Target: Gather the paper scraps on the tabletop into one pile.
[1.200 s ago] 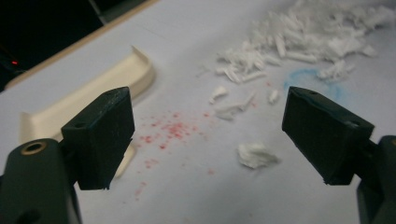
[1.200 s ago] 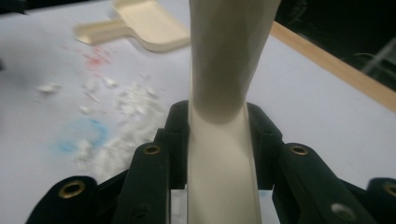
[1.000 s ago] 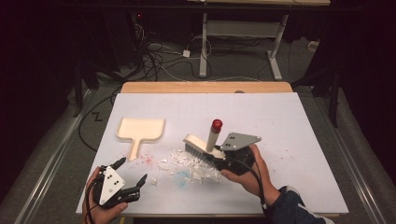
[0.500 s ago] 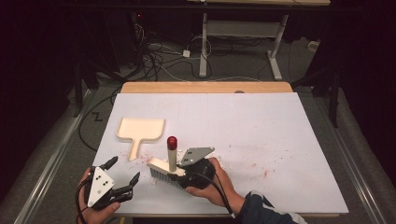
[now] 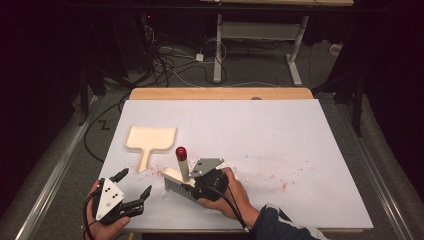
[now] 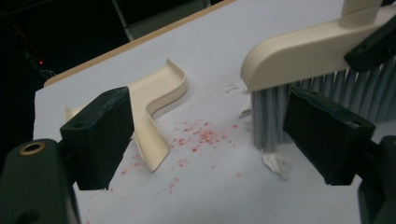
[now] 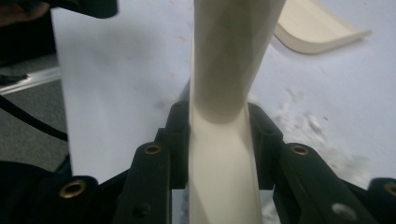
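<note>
The brush point(image 5: 179, 180) is clamped by the right gripper point(image 5: 200, 186); crumbs point(image 6: 201, 137) should be swept gently toward the dustpan point(image 5: 150, 140), left gripper point(image 5: 132, 192) open, empty.

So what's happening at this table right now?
A person is sweeping scraps on the white table. The right gripper is shut on the handle of a cream brush, bristles down among the red and white crumbs. The left gripper is open and empty near the table's front edge. A cream dustpan lies flat just behind.

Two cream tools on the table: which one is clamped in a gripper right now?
The brush, with the red-capped handle: the right gripper is shut on it. The dustpan lies flat and untouched, beyond the open left gripper.
</note>
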Motion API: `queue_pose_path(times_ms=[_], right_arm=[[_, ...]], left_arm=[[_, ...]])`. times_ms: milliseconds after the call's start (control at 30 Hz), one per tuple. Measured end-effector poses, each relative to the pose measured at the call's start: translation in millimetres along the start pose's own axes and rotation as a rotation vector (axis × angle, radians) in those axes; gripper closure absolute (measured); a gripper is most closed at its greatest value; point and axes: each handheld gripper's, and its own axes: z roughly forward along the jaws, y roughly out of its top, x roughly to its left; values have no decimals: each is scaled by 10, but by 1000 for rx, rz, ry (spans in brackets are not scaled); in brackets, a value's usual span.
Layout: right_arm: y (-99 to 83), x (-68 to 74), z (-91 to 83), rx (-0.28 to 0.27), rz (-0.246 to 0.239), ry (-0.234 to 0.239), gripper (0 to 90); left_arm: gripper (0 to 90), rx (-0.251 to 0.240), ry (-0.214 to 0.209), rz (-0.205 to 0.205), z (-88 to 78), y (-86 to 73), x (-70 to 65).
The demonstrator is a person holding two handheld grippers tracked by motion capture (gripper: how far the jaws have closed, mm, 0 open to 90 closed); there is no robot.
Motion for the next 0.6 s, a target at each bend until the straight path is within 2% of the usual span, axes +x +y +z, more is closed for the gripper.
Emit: queue_pose_path(times_ms=[67,167,233,300,367,433,533,600], right_arm=[[-14,-57,-42,9,-5,-30,682],[-31,-156,-136,17,-9,-100,683],[-37,-215,-200,5,11,-108,683],[-30,-246,-291,-33,38,-101,683],[-6,-232,-344,-64,58,-71,683],[30,-174,-353,-83,71,-14,683],[85,-36,-291,-78,54,57,683],[102,34,-213,-72,62,106,683]], left_arm=[[159,5,-7,6,16,1,-17],[159,12,-11,13,33,7,-31],[159,18,-10,20,38,8,-32],[159,10,-10,12,32,7,-26],[159,9,-2,14,22,5,-22],[159,2,0,12,10,3,-19],[159,-2,16,20,-16,6,-15],[159,-8,32,22,-42,9,-4]])
